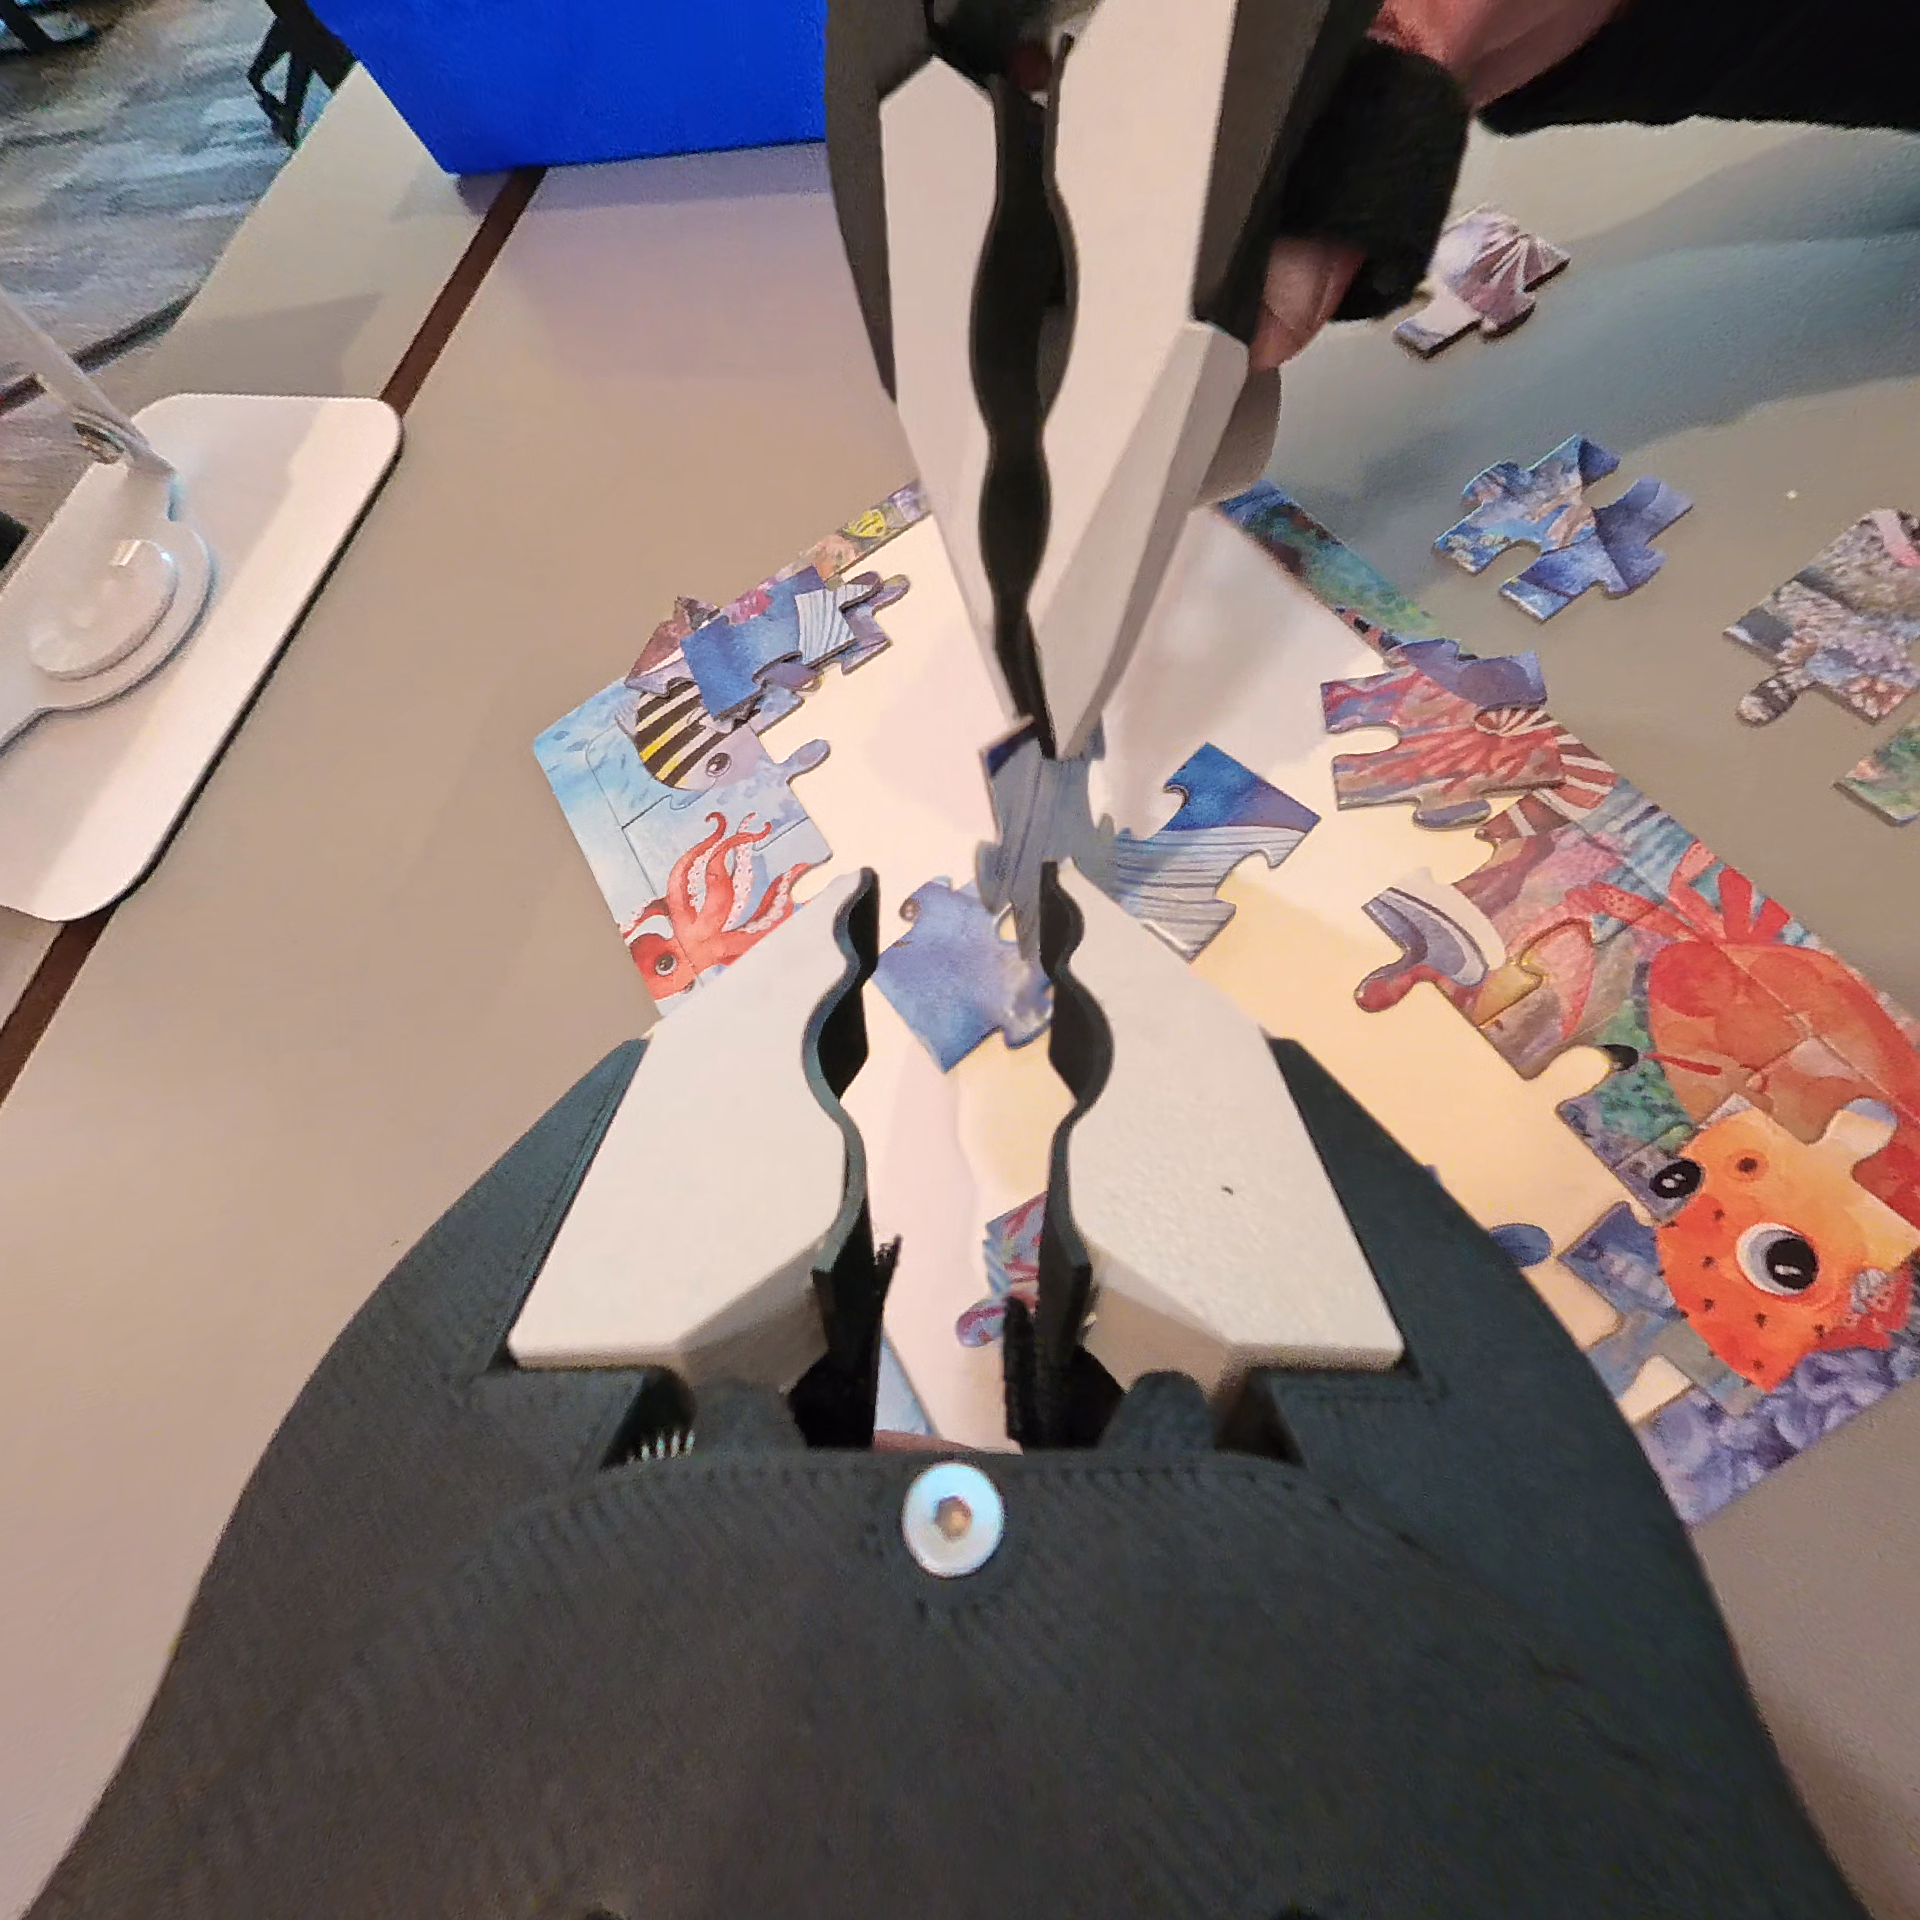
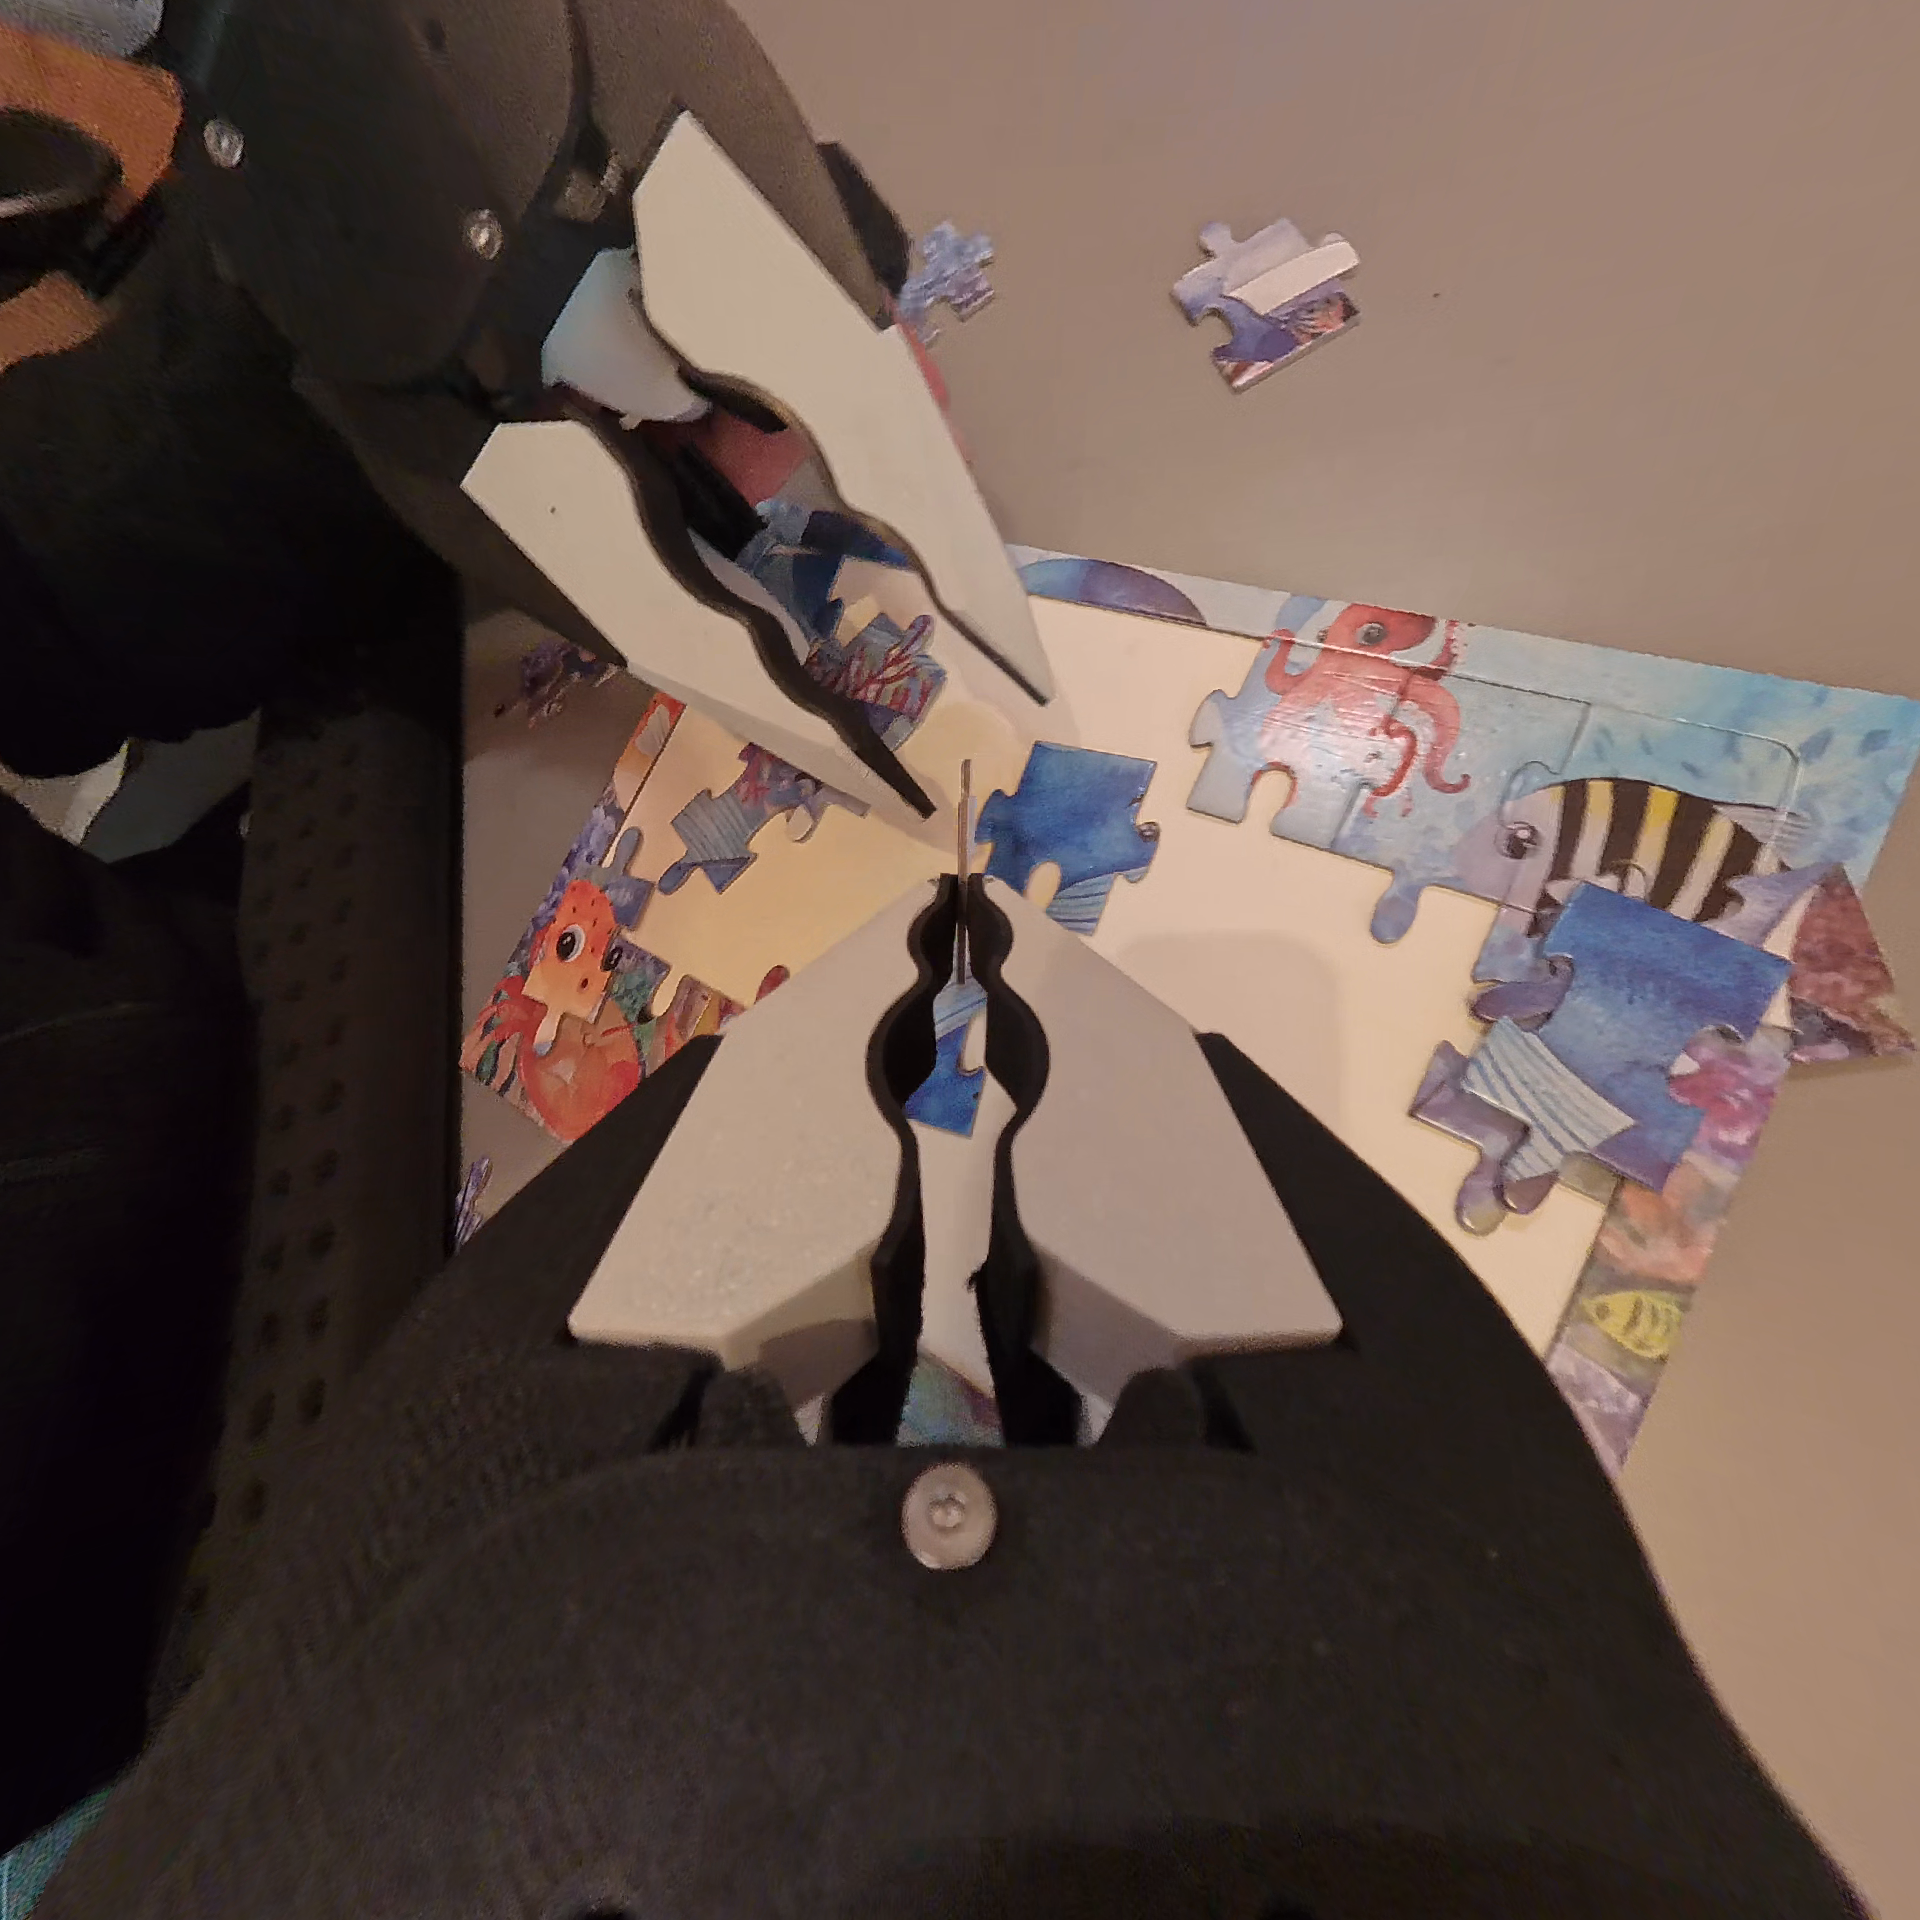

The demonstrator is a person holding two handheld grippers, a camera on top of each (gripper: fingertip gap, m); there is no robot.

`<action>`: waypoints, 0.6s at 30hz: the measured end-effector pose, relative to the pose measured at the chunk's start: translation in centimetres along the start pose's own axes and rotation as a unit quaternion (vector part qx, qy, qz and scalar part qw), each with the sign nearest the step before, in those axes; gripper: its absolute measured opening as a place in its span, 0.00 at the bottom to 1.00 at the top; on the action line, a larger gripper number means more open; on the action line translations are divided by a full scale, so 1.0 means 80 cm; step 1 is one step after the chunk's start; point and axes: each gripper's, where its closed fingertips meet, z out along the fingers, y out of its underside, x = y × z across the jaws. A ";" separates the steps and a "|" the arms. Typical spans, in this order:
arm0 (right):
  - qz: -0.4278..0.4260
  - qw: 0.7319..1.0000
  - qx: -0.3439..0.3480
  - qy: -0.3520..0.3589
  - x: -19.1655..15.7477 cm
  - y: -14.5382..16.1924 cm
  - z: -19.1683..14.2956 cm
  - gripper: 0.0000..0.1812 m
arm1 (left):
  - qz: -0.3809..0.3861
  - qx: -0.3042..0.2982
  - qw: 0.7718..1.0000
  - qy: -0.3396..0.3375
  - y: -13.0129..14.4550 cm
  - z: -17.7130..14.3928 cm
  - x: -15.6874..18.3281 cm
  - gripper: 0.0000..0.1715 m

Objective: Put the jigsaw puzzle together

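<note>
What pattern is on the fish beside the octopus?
Black, white and yellow stripes on the fish, clearest in the right wrist view.

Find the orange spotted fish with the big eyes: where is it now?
The orange fish is already fitted into the puzzle at the lower right of the left wrist view, just below the red lobster; it also shows in the right wrist view.

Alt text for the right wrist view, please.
The right gripper is shut on a blue puzzle piece held edge-on above the partly filled puzzle tray. The left gripper, open, points in from the upper left; loose pieces lie on the grey table.
</note>
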 end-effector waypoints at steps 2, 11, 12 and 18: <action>-0.024 1.000 -0.012 -0.008 -0.009 0.003 0.003 0.00 | -0.012 0.019 0.999 0.029 -0.009 -0.001 0.012 0.18; -0.005 0.999 0.034 -0.001 -0.004 -0.016 0.002 0.08 | -0.092 0.037 0.993 0.065 -0.013 -0.006 0.009 0.00; 0.006 0.999 0.037 -0.002 -0.002 -0.017 0.002 0.11 | -0.108 0.044 0.990 0.073 -0.014 -0.009 0.008 0.00; 0.021 0.999 0.033 -0.010 0.000 -0.011 0.012 0.04 | -0.165 0.092 0.977 0.094 -0.029 -0.017 0.001 0.00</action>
